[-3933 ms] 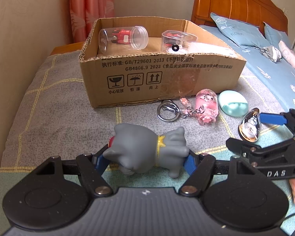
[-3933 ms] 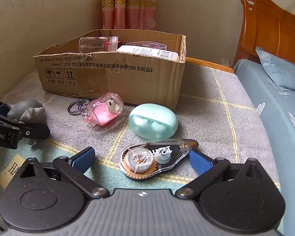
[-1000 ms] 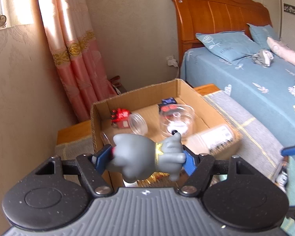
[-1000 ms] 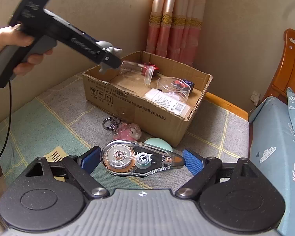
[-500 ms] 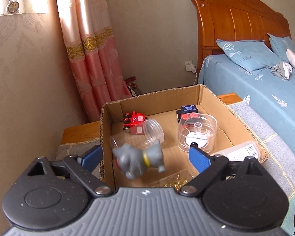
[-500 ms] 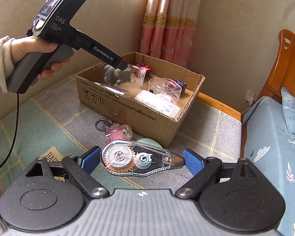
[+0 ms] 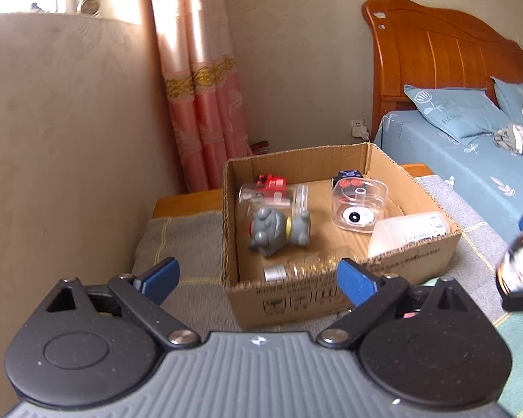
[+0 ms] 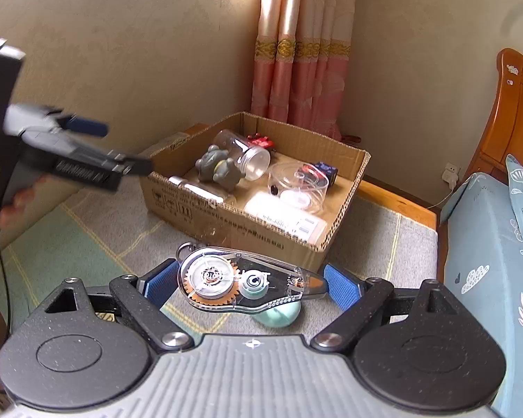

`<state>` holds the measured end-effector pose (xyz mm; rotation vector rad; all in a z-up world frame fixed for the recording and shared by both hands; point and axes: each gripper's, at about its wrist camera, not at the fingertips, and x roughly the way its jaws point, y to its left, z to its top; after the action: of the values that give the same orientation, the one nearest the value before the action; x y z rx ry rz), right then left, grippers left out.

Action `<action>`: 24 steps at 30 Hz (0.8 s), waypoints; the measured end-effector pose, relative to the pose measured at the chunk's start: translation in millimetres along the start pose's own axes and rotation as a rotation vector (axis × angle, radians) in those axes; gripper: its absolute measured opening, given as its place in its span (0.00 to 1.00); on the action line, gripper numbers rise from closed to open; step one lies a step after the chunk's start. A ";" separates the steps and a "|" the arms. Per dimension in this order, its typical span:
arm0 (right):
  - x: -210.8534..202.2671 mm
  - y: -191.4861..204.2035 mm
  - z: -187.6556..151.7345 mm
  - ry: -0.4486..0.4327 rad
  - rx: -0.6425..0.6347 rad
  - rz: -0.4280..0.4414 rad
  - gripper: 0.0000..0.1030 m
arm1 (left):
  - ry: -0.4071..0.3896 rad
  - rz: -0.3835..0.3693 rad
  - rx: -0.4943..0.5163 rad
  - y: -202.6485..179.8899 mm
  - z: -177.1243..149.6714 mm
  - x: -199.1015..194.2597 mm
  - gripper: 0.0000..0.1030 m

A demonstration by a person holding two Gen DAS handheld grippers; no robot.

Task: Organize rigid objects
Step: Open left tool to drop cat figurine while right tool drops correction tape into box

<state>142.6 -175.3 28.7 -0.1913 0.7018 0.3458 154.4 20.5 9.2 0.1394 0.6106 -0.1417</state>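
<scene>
While left gripper [image 7: 258,277] gapes empty; right gripper [image 8: 245,284] clamps tape dispenser [image 8: 244,284]

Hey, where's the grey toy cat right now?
The grey toy cat lies inside the cardboard box, at its left end in the left wrist view, against the clear jar.

Grey cat figurine [image 7: 279,231] lies in cardboard box [image 7: 331,292]; clear tape dispenser [image 8: 247,284] is held aloft.
</scene>
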 end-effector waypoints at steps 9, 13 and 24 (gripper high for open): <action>19.3 -10.8 42.2 -0.005 0.045 -0.012 0.90 | 0.024 -0.025 -0.105 10.5 -33.6 -20.5 0.99; 30.4 -16.4 65.0 -0.009 0.060 -0.017 0.90 | 0.036 -0.009 -0.128 12.9 -41.0 -23.4 0.99; 91.7 -31.1 117.2 0.112 0.155 -0.042 0.90 | 0.035 0.015 -0.148 20.0 -52.3 -31.9 0.99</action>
<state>289.4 -148.0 57.8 -0.0786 0.8306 0.2401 102.7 51.9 -12.9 0.0037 0.6523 -0.0792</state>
